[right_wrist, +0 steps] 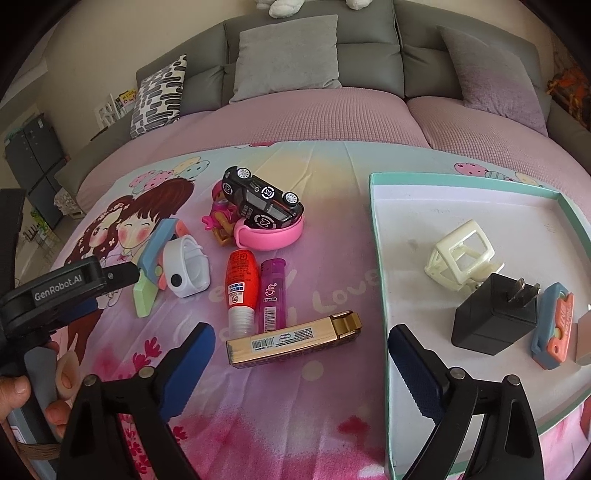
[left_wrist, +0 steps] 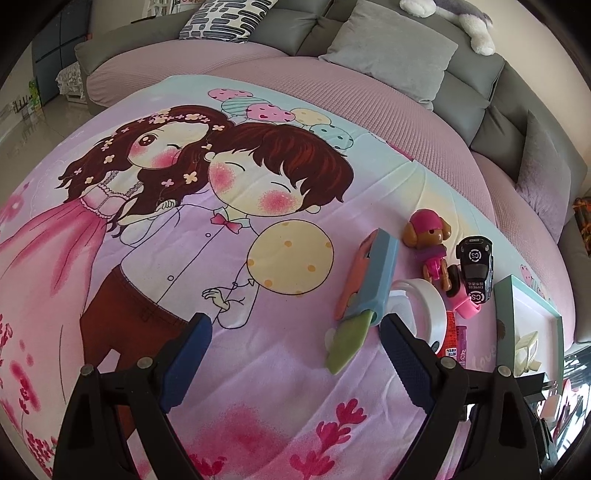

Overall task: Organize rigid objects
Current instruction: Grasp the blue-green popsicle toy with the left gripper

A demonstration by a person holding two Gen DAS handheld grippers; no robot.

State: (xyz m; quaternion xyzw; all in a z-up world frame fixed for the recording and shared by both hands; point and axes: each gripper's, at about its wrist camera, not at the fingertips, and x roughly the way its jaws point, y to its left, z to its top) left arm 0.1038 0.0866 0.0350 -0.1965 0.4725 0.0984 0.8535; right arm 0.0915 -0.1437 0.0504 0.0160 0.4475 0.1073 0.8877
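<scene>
Small rigid items lie on a cartoon-print blanket (left_wrist: 184,229). In the right wrist view: a gold box (right_wrist: 291,341), a purple lighter (right_wrist: 271,295), a red glue bottle (right_wrist: 242,288), a black toy car (right_wrist: 262,199) on a pink band (right_wrist: 269,238), a white round case (right_wrist: 188,267), and a blue-orange-green slider toy (right_wrist: 151,266). A teal-rimmed tray (right_wrist: 388,295) holds a black plug adapter (right_wrist: 491,317), a white frame piece (right_wrist: 461,254) and a blue-orange slider (right_wrist: 552,328). My right gripper (right_wrist: 301,352) is open just before the gold box. My left gripper (left_wrist: 295,347) is open, beside the slider toy (left_wrist: 365,280).
A toy dog figure (left_wrist: 428,240) lies by the car (left_wrist: 474,266). A grey sofa (right_wrist: 369,51) with cushions runs behind the pink mattress (right_wrist: 295,114). A plush toy (left_wrist: 469,22) lies on the sofa back. The left gripper's body (right_wrist: 62,288) shows at the left of the right wrist view.
</scene>
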